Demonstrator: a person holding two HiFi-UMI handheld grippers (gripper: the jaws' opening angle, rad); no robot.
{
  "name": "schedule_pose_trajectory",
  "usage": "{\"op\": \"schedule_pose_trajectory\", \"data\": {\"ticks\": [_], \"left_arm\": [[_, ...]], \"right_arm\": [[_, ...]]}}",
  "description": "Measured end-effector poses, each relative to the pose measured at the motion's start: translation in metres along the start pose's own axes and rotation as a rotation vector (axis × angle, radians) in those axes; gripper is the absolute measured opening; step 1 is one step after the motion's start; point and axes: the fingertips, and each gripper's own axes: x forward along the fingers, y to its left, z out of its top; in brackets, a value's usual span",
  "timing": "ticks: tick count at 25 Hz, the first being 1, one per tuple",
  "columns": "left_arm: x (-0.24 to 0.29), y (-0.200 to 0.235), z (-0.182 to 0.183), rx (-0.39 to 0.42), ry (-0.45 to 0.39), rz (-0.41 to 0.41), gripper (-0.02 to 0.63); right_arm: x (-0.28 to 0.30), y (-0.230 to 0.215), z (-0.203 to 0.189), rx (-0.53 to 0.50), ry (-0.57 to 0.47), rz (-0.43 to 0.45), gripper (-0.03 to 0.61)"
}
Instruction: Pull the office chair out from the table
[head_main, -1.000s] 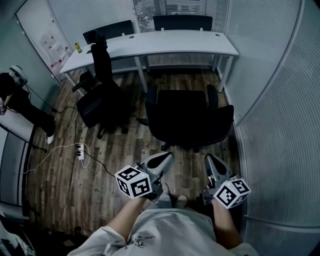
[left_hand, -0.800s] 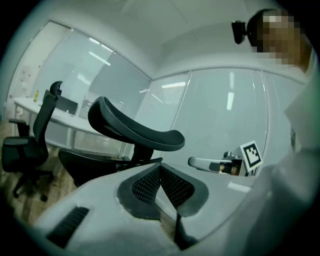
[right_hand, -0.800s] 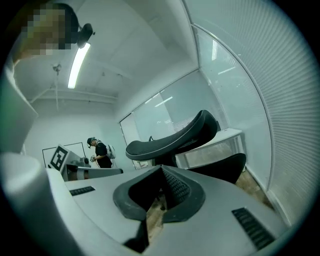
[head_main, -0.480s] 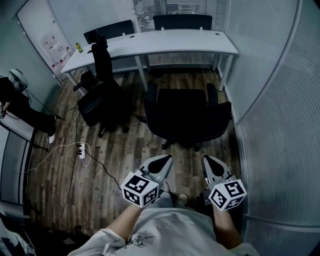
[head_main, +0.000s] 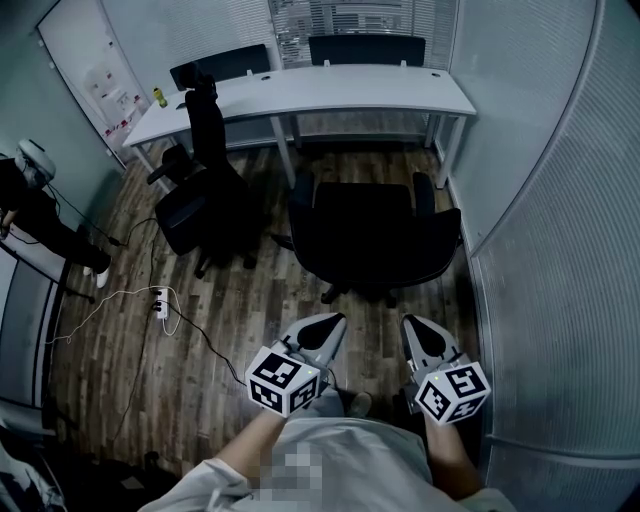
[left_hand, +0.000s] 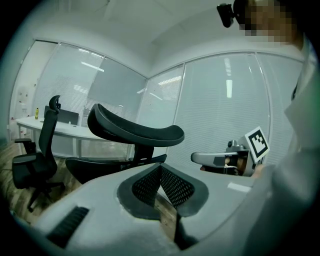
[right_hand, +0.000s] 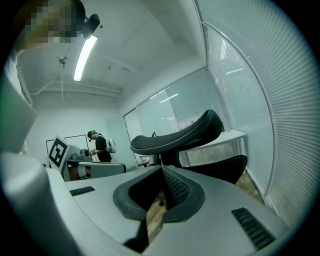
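A black office chair (head_main: 375, 235) stands on the wood floor a little way out from the white table (head_main: 330, 90), its backrest towards me. My left gripper (head_main: 325, 328) and right gripper (head_main: 418, 330) hover side by side just short of it, apart from it. Both are shut with nothing between the jaws. In the left gripper view the chair's curved headrest (left_hand: 135, 131) rises beyond the closed left gripper (left_hand: 161, 172), with the right gripper (left_hand: 220, 159) off to the side. The right gripper view shows the same headrest (right_hand: 175, 135) past the closed right gripper (right_hand: 162, 175).
A second black chair (head_main: 200, 190) stands at the table's left end. A power strip with cable (head_main: 160, 300) lies on the floor at left. A person (head_main: 30, 200) stands at the far left. A glass wall (head_main: 560, 250) runs close along the right.
Both grippers have rolled a little in place, so their marker cubes show other faces. The chair stands where it was.
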Motion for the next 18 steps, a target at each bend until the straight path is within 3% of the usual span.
{"op": "schedule_pose_trajectory", "data": {"ticks": [18], "left_arm": [[0.0004, 0.0029, -0.0107, -0.015, -0.001, 0.013, 0.011]], "right_arm": [[0.0077, 0.0014, -0.0079, -0.01, 0.009, 0.027, 0.008]]}}
